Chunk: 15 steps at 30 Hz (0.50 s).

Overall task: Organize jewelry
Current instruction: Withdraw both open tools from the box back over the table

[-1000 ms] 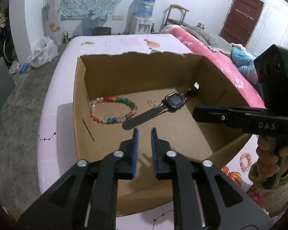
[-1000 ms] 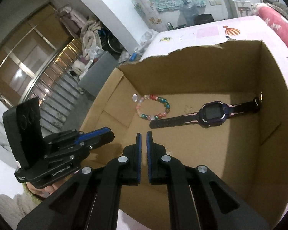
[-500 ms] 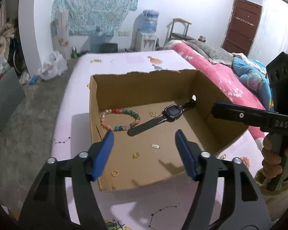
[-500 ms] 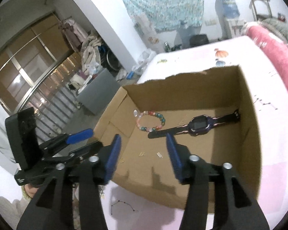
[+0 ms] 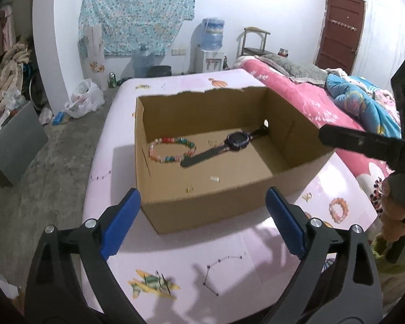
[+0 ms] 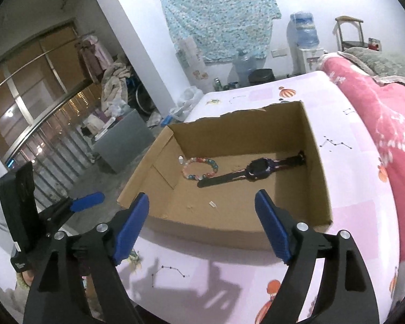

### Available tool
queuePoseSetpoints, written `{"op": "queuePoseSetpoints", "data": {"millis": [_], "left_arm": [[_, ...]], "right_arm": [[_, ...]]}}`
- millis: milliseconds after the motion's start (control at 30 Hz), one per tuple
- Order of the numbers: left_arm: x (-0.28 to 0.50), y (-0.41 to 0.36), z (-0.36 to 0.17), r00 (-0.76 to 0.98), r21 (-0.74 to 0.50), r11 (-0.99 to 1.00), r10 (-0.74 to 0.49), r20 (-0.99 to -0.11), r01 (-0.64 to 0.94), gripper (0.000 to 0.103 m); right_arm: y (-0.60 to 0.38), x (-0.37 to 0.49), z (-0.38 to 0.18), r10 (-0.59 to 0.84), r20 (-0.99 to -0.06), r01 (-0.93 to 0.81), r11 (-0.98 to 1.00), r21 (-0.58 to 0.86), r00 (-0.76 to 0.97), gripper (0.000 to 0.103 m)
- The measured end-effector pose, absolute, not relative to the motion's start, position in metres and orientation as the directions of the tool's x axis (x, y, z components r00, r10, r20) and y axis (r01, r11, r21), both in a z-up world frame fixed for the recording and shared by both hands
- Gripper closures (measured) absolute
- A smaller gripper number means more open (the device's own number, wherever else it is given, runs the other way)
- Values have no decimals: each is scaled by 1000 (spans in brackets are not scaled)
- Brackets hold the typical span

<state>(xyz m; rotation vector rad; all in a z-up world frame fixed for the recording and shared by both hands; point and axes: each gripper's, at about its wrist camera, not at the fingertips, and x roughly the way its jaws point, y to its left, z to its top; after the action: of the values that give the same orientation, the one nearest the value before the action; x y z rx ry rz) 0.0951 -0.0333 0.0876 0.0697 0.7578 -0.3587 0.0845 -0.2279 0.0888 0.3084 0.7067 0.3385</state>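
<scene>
An open cardboard box [image 5: 202, 205] [image 6: 321, 178] stands on the pink bed sheet. Inside lie a multicoloured bead bracelet [image 5: 171, 149] [image 6: 201, 168], a dark smartwatch [image 5: 237, 141] [image 6: 259, 168] and a few tiny gold pieces [image 5: 214, 179] [image 6: 211, 204]. A pink bead bracelet [image 5: 338, 209] lies on the sheet to the right of the box. My left gripper [image 5: 202, 218] is open and empty, held above the sheet in front of the box. My right gripper [image 6: 202, 224] is also open and empty, in front of the box's near wall.
The bed's left edge drops to a concrete floor with a grey panel [image 5: 16, 140] and a white bag [image 5: 83, 102]. A pink quilt [image 6: 386, 102] lies on the right. A water dispenser [image 5: 212, 46] and a chair [image 5: 253, 40] stand at the far wall.
Both grippers have opened wide and pulled back and up out of the box. Small gold pieces now lie on the box floor where they were.
</scene>
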Motion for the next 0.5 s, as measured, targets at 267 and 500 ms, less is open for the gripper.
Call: {"op": "queuePoseSetpoints", "data": {"millis": [267, 500], "left_arm": [[75, -31, 73, 640, -92, 944, -284, -715, 316, 12], [59, -33, 65, 629, -99, 946, -280, -725, 308, 12]], "right_arm": [[-231, 58, 86, 317, -603, -129, 933, 335, 732, 17], [-237, 32, 79, 208, -628, -51, 965, 259, 750, 10]]}}
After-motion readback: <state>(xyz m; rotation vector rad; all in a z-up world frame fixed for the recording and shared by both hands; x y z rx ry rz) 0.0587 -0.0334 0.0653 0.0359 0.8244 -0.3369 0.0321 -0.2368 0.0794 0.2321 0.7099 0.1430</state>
